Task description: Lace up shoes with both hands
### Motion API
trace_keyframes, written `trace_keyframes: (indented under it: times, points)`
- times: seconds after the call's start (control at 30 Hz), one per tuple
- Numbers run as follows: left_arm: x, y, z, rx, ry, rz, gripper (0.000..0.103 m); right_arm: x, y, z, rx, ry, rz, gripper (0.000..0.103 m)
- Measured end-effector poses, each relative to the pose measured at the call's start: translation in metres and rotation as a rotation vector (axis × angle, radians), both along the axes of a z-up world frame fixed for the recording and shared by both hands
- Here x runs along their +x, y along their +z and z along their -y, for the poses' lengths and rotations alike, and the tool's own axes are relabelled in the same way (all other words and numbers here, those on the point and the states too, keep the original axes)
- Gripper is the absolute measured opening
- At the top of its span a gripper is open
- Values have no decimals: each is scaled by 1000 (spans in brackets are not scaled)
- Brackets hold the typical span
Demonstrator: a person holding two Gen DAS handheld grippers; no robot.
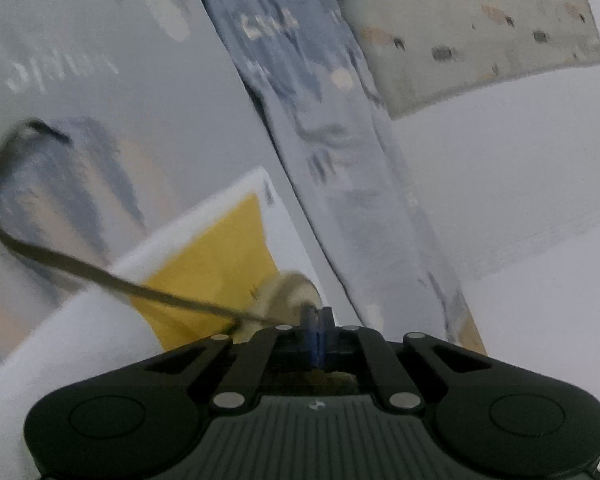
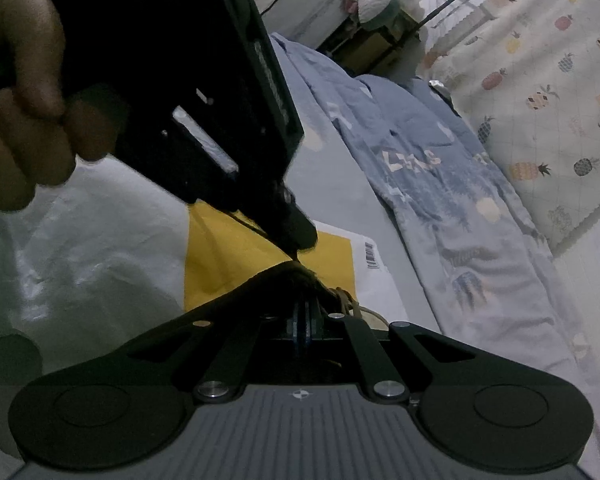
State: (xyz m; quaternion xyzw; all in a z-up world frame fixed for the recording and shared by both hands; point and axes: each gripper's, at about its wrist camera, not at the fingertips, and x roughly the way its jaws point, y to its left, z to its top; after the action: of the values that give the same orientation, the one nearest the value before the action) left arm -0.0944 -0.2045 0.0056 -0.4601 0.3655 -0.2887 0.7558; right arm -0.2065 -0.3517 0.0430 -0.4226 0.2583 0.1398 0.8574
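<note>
My left gripper point(image 1: 317, 314) is shut on a thin brown shoelace point(image 1: 100, 276). The lace runs left from its tips and loops upward at the picture's left edge. Just beyond the tips sits a beige part of the shoe point(image 1: 290, 290). In the right wrist view a hand point(image 2: 20, 100) holds the left gripper point(image 2: 298, 246) pointing down at the shoe's dark flap point(image 2: 260, 286). My right gripper point(image 2: 302, 314) is shut directly beneath that flap, which hides its tips, so I cannot tell if anything is pinched. Brown laces point(image 2: 345, 297) and the beige shoe point(image 2: 374, 320) lie just to its right.
The shoe rests on a yellow envelope point(image 2: 224, 256) with a white barcoded packet point(image 2: 370, 256) on a bed. A white plastic bag point(image 2: 80, 248) lies to the left. Blue patterned bedding point(image 2: 440, 184) and pineapple-print fabric point(image 2: 540, 92) lie to the right, with stacked clutter point(image 2: 340, 4) behind.
</note>
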Motion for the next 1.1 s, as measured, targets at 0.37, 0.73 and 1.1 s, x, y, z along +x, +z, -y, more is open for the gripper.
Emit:
trace_keyframes:
  times: [0.37, 0.73, 1.1]
  points:
    - [2, 3, -4, -48, -24, -16, 2, 3, 1, 1, 3, -14, -3, 0]
    - [6, -5, 15, -43, -83, -67, 18, 6, 0, 4, 8, -20, 0, 0]
    - [1, -8, 20, -20, -82, -62, 0, -1, 5, 5, 34, -80, 34, 2]
